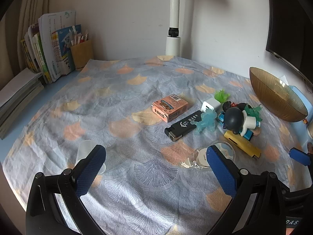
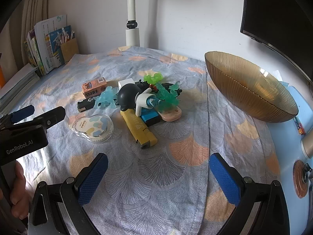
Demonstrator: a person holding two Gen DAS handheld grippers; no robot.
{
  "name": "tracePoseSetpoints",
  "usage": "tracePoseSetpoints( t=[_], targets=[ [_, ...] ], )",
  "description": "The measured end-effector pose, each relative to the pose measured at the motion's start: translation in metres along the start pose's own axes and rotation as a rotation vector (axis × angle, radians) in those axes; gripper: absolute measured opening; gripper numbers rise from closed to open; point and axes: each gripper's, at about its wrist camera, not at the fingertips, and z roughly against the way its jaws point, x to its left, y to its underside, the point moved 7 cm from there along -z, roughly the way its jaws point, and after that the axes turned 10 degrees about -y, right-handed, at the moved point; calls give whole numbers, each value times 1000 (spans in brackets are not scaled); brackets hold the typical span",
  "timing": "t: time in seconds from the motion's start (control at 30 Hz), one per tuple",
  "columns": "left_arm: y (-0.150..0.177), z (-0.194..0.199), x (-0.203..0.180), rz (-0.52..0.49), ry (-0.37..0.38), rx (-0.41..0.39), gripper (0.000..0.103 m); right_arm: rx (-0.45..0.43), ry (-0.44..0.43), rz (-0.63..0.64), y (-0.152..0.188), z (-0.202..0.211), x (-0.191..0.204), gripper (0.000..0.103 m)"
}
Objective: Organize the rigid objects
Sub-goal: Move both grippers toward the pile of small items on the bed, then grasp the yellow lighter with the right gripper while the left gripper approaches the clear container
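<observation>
Both grippers, left gripper (image 1: 156, 156) and right gripper (image 2: 158, 166), hover with jaws wide and empty near the toy pile (image 2: 137, 98), likely bound for the amber bowl (image 2: 273, 105) at right.

Blue lighter (image 2: 149, 116) mostly buried under black-headed figurine (image 2: 128, 98); only one end showing. White charger (image 2: 126, 83) half hidden behind same figurine. Clear round case (image 1: 225, 148) partly blocked by own right finger in left wrist view. Small clear cup (image 1: 86, 148) behind left finger, shape unclear. Monitor (image 2: 277, 9) cut off by top & right edges. Print on books (image 1: 56, 45) too small to read. Dark bits behind green toy (image 2: 168, 96) can't be made out.
</observation>
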Motion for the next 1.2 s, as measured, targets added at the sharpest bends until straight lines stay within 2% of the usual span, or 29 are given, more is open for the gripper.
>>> tracePoseSetpoints(
  t=[0.23,0.43,0.57,0.7,0.77,0.87,0.93,1.0,1.03,1.2],
  targets=[
    [-1,2,4,21,1,-1,102,3,2,4,1,-1,0,103],
    [1,3,59,134,33,33,102,5,-53,-20,2,2,-2,103],
    [-7,-2,92,183,86,76,102,39,-102,-32,3,0,-2,103],
    [-13,-12,96,168,174,136,102,78,-176,-14,-7,-2,8,103],
    [-10,-16,89,128,197,161,102,96,-185,40,-17,-4,15,101],
    [-4,-20,70,46,215,173,102,131,-168,136,-24,-12,21,87],
    [-1,-24,53,8,252,195,102,151,-156,169,-26,-20,20,83],
    [-2,-24,32,-50,282,200,102,178,-150,181,-26,-32,15,67],
    [-3,-23,16,-101,302,196,102,197,-156,174,-25,-39,10,63],
    [-4,-24,-37,-276,371,188,100,233,-179,145,-25,-58,-6,60]
  ],
)
